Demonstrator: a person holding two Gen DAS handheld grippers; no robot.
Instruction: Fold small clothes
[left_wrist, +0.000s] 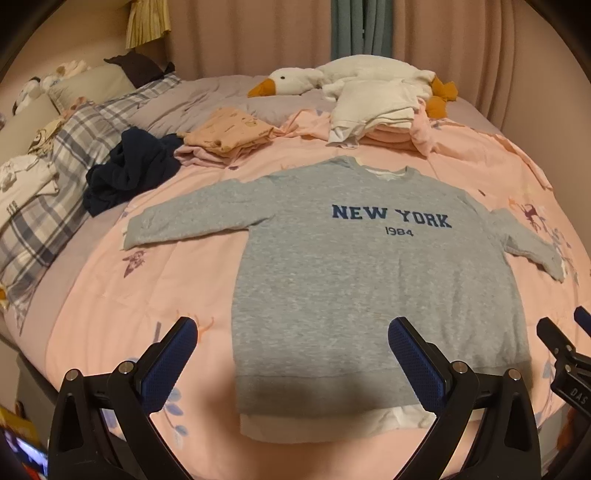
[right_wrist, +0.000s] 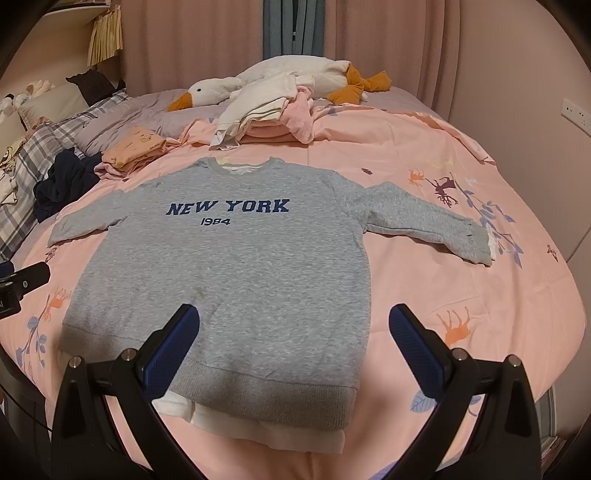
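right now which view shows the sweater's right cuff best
The right wrist view: the cuff lies whole, white lining peeking out. The left wrist view shows it small and squeezed at the edge.

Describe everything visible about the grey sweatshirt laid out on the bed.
The grey sweatshirt is a heathered, fleecy-looking crew-neck with "NEW YORK 1984" printed in dark blue across the chest. It has a ribbed collar, cuffs and hem, and a white layer peeks out at the neck, one cuff and below the hem. It lies flat, front up and unfolded, both long sleeves spread outward, on the pink printed duvet. Nothing grips it; both hand-held grippers hang open over its hem end.
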